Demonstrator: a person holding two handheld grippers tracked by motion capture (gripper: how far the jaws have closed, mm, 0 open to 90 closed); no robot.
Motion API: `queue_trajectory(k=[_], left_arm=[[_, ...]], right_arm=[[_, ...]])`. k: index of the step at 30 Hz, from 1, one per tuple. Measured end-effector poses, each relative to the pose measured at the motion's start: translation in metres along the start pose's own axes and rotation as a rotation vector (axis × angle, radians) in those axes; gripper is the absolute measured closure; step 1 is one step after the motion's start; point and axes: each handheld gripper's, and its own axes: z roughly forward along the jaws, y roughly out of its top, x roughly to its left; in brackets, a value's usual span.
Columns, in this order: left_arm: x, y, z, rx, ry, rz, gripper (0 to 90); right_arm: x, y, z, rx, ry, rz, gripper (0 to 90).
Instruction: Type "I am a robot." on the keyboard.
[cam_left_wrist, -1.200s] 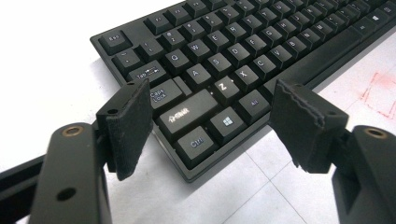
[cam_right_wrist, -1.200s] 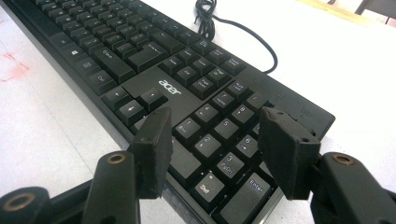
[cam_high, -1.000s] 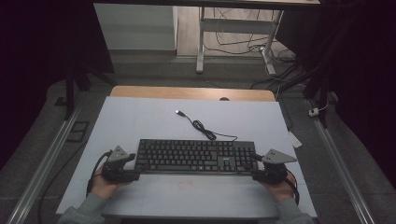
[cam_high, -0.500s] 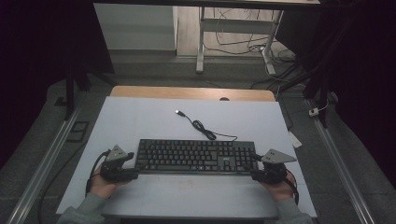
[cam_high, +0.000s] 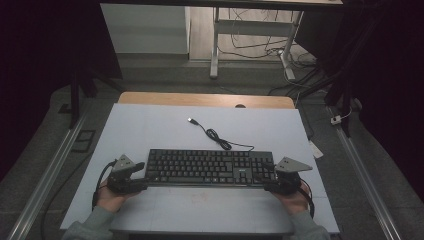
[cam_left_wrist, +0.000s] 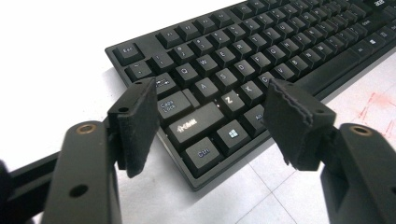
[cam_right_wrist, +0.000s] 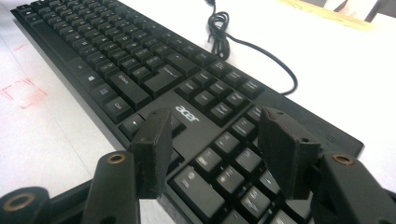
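I had the black keyboard (cam_high: 211, 167) lying flat at the near middle of the white table (cam_high: 150, 125), its cable (cam_high: 217, 136) trailing toward twelve o'clock. My left gripper (cam_left_wrist: 212, 119) at nine o'clock and right gripper (cam_right_wrist: 212, 149) at three both stood wide open over its ends, holding nothing. I judged it light, stiff and slick-topped; the short end edges looked the safest grip.

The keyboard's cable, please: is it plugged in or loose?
Loose: the cable lies on the table, its USB plug free.
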Motion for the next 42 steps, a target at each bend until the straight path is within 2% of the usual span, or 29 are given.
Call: queue_trajectory(k=[5, 11, 20, 21, 23, 28, 32, 33, 34, 42], left_arm=[[0.000, 0.000, 0.000, -0.007, 0.001, -0.003, 39.5], [0.000, 0.001, -0.001, -0.015, 0.003, -0.007, 48.3], [-0.001, 0.001, 0.000, -0.021, 0.000, 0.008, 63.8], [-0.001, 0.001, 0.000, -0.022, -0.002, 0.010, 69.8], [-0.002, 0.001, 0.000, -0.021, -0.007, 0.022, 75.8], [-0.002, 0.001, 0.001, -0.016, -0.016, 0.030, 87.1], [-0.003, 0.002, 0.002, -0.006, -0.023, 0.038, 88.7], [-0.003, 0.002, 0.003, -0.003, -0.024, 0.041, 88.7], [-0.004, 0.002, 0.004, 0.001, -0.026, 0.045, 88.7], [-0.004, 0.002, 0.008, 0.021, -0.011, 0.052, 88.7]], right_arm=[[0.004, 0.004, 0.005, 0.002, 0.002, -0.001, 45.4], [0.009, 0.010, 0.012, 0.003, 0.016, 0.003, 47.7], [0.017, 0.017, 0.026, 0.008, 0.045, -0.019, 50.9], [0.018, 0.019, 0.028, 0.011, 0.050, -0.022, 52.4], [0.020, 0.021, 0.030, 0.012, 0.053, -0.024, 55.1], [0.022, 0.024, 0.033, 0.017, 0.063, -0.021, 68.5], [0.022, 0.025, 0.034, 0.011, 0.077, -0.012, 81.8], [0.022, 0.025, 0.034, 0.011, 0.077, -0.012, 81.8], [0.022, 0.026, 0.034, 0.003, 0.089, -0.003, 87.9], [0.027, 0.031, 0.043, 0.010, 0.108, -0.005, 89.5]])
